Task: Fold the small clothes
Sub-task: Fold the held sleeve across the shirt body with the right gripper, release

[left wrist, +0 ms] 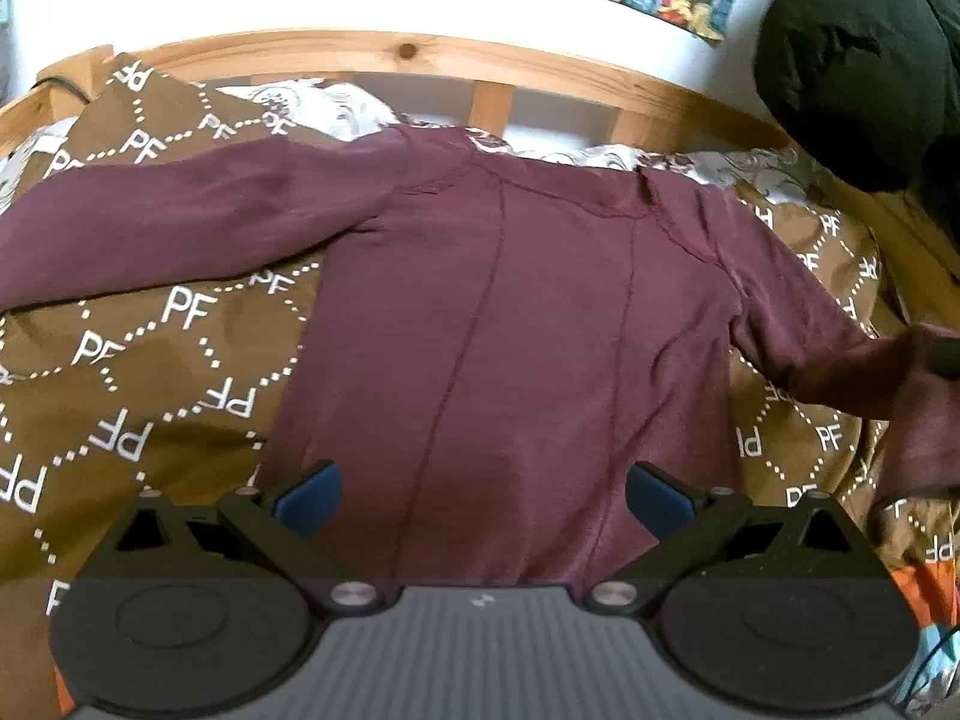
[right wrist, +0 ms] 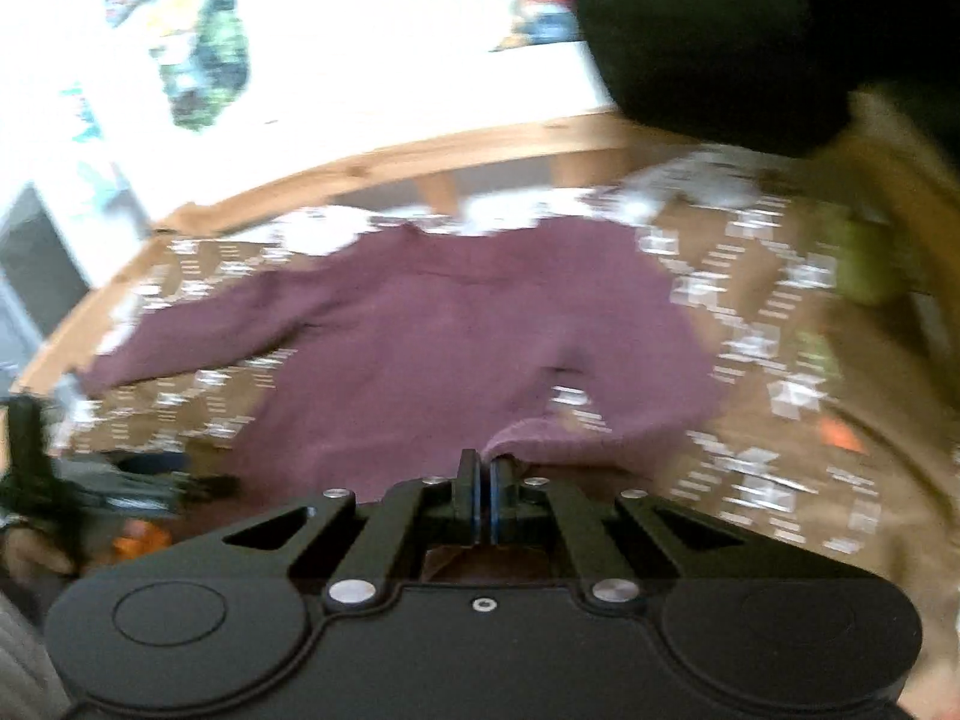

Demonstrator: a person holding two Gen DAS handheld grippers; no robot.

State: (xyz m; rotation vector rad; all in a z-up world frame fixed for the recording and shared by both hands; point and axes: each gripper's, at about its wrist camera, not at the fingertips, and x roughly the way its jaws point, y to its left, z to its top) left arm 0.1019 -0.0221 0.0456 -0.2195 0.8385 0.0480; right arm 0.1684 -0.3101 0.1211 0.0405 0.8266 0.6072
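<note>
A maroon long-sleeved top [left wrist: 504,324] lies spread flat on a brown patterned bedspread [left wrist: 150,360], with its collar toward the headboard. My left gripper [left wrist: 483,501] is open, its blue pads wide apart over the top's lower hem. My right gripper [right wrist: 485,483] is shut on the cuff of the right sleeve [right wrist: 540,438] and holds it lifted over the bedspread; the view is motion-blurred. The top also shows in the right wrist view [right wrist: 450,336]. The held sleeve end shows at the right edge of the left wrist view [left wrist: 888,378].
A wooden headboard [left wrist: 420,60] runs behind the bed, with a white wall above. A large black object [left wrist: 858,60] hangs at the upper right. A patterned pillow [left wrist: 336,111] lies under the collar. Dark items [right wrist: 120,480] lie at the left in the right wrist view.
</note>
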